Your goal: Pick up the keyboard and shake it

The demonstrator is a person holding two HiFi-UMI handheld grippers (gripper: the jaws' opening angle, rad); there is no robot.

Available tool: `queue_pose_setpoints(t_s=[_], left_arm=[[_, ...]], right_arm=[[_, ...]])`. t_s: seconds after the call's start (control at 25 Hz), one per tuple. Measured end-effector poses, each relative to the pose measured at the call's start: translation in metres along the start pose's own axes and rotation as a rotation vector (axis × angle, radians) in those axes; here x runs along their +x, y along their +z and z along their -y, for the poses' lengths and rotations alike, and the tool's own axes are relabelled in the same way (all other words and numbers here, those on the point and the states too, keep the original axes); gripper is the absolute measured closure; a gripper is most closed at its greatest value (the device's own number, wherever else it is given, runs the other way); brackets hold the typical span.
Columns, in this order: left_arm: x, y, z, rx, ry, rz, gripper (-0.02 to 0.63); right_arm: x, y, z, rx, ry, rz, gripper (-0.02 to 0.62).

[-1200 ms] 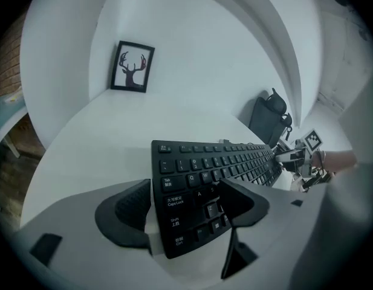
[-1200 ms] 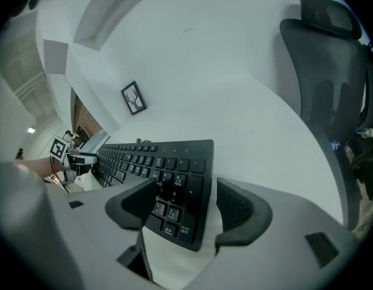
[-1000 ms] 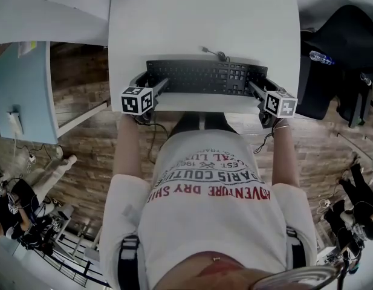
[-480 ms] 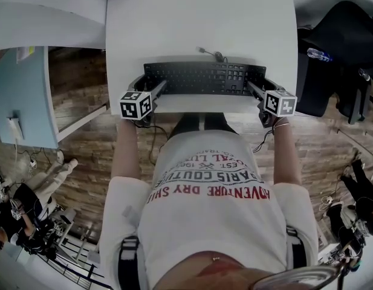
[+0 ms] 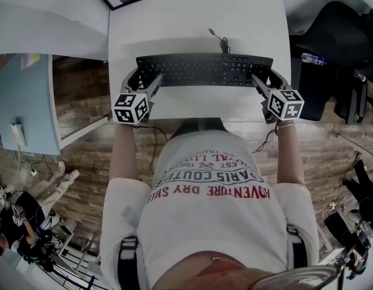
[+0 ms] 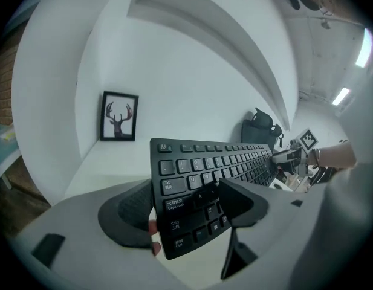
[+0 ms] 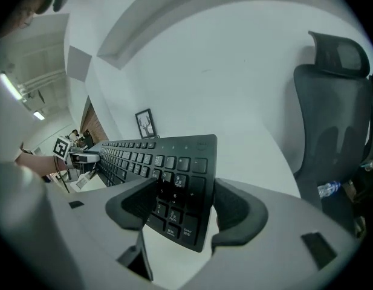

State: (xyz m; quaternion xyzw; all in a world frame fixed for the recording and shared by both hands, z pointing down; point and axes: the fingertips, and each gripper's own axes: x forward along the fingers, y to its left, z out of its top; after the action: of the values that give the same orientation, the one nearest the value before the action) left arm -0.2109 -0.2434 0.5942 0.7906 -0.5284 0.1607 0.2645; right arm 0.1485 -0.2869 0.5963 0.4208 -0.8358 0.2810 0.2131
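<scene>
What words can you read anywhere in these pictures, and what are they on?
"Tab", "Caps Lock", "Shift": keyboard keys, left end.
"Enter", "9", "6": keyboard number pad, right end.
"ADVENTURE DRY", "COUTURE": shirt, upside down.
Other keys and the shirt's small print: too small to read.

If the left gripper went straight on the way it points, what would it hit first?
The left gripper is shut on the keyboard; beyond lies bare table, then probably the white wall beside the deer picture.
</scene>
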Motion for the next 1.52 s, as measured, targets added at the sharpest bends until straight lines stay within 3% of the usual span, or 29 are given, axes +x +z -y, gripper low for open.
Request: queue_pose_setpoints(t_s=[0.28,0.56,0.76,0.96,1.12,1.52], left_arm=[[-0.022,0.093,0.007,0.121,0.004,0.262,0.261],[-0.042,0.14,0.03,0.226,-0.007,0.411,0.261],[-0.048,0.148,0.041,0.287,-0.009,0.442,0.261],[-0.06,0.161,0.046,0.332,0.021,0.527,0.261],[-0.07,0.164,0.056,0.39,0.041,0.568,0.261],[-0.071,0.165,0.066,0.39,0.054,0.573,0.261]], right_arm=[[-0.034,0.089,-0.013,-0.156,-0.035,0.257,0.298],[-0.065,0.12,-0.011,-0.25,-0.092,0.42,0.296],[-0.082,0.129,-0.013,-0.331,-0.136,0.517,0.298],[-0.093,0.14,-0.02,-0.413,-0.178,0.617,0.296],[-0.106,0.149,-0.021,-0.509,-0.259,0.673,0.298],[-0.109,0.149,-0.014,-0.482,-0.226,0.641,0.305]])
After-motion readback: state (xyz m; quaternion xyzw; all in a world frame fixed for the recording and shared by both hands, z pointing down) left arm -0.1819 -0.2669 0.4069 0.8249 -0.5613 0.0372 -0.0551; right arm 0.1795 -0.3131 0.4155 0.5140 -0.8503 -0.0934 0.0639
